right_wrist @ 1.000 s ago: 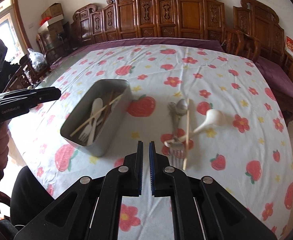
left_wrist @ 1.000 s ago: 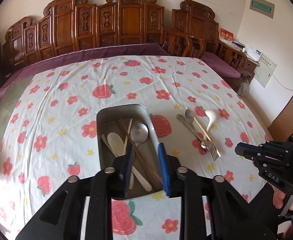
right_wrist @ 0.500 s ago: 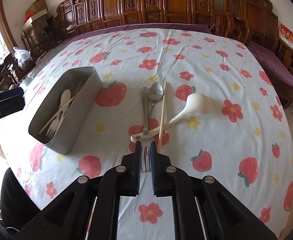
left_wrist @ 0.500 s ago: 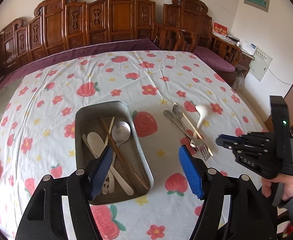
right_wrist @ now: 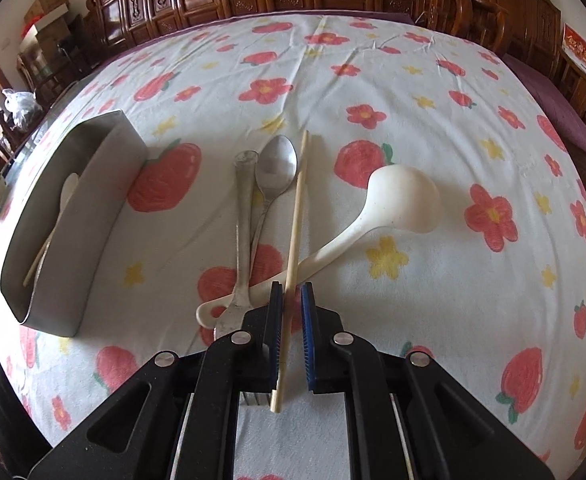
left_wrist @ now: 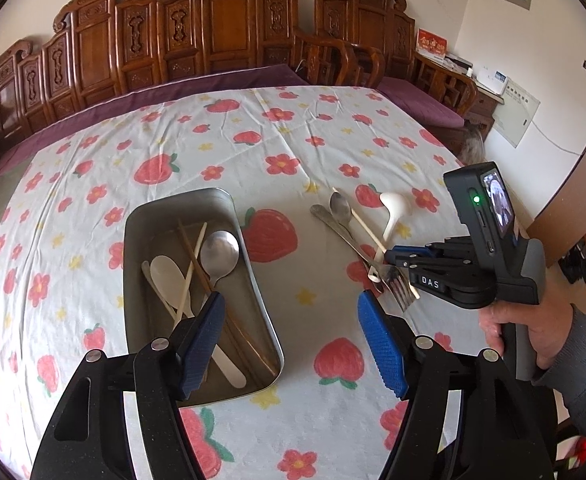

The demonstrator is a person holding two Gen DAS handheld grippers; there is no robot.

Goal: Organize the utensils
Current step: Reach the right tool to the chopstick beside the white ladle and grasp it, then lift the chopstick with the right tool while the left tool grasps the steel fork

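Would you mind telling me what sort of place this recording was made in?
Probably a home dining or sitting room: carved wooden chairs ring a large table under a strawberry-print tablecloth, with a metal utensil tray on it.

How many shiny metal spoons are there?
2. One metal spoon lies in the tray; a second metal spoon lies on the tablecloth between the fork and the chopstick. The tray's near end is partly hidden.

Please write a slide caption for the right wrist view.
Right gripper straddling a chopstick beside fork, spoon and ladle.
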